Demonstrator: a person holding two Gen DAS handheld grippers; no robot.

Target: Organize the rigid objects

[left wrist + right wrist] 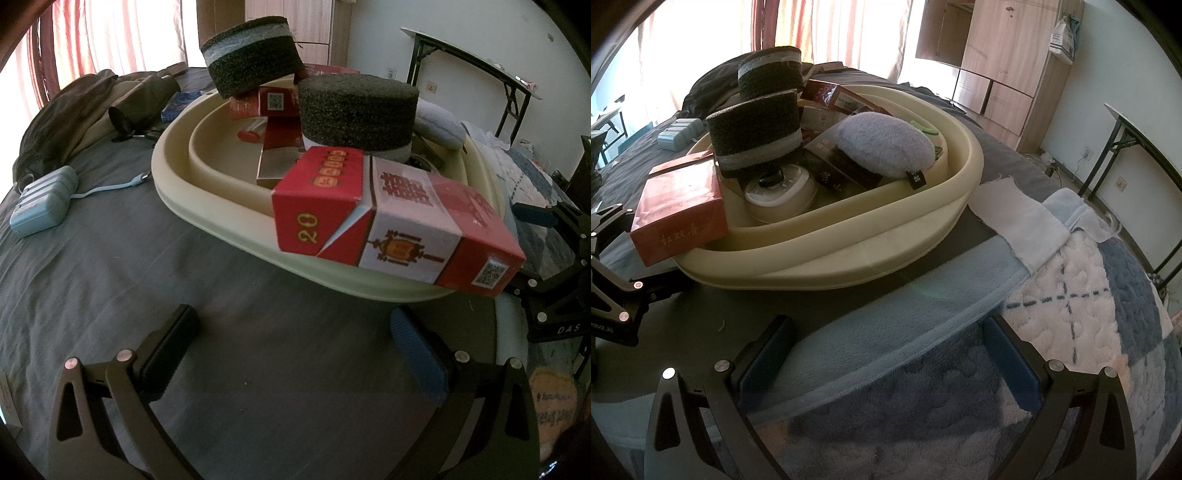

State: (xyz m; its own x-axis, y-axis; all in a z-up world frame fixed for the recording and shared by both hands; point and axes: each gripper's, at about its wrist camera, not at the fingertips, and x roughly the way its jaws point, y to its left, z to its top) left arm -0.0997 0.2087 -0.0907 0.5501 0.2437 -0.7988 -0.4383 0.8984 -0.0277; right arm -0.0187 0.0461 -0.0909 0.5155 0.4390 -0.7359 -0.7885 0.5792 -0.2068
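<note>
A cream oval basin sits on a grey bedsheet and holds several things. A red and white cigarette box rests tilted on its near rim; it also shows in the right wrist view. Two dark foam cylinders stand among smaller red boxes. A pale blue plush pad and a round white case lie inside the basin. My left gripper is open and empty just short of the basin. My right gripper is open and empty over a blue blanket.
A light blue power bank with a cable lies left on the sheet. Dark clothing is heaped behind it. A blue and white fleece blanket and white cloth lie right of the basin. A folding table and wardrobe stand beyond.
</note>
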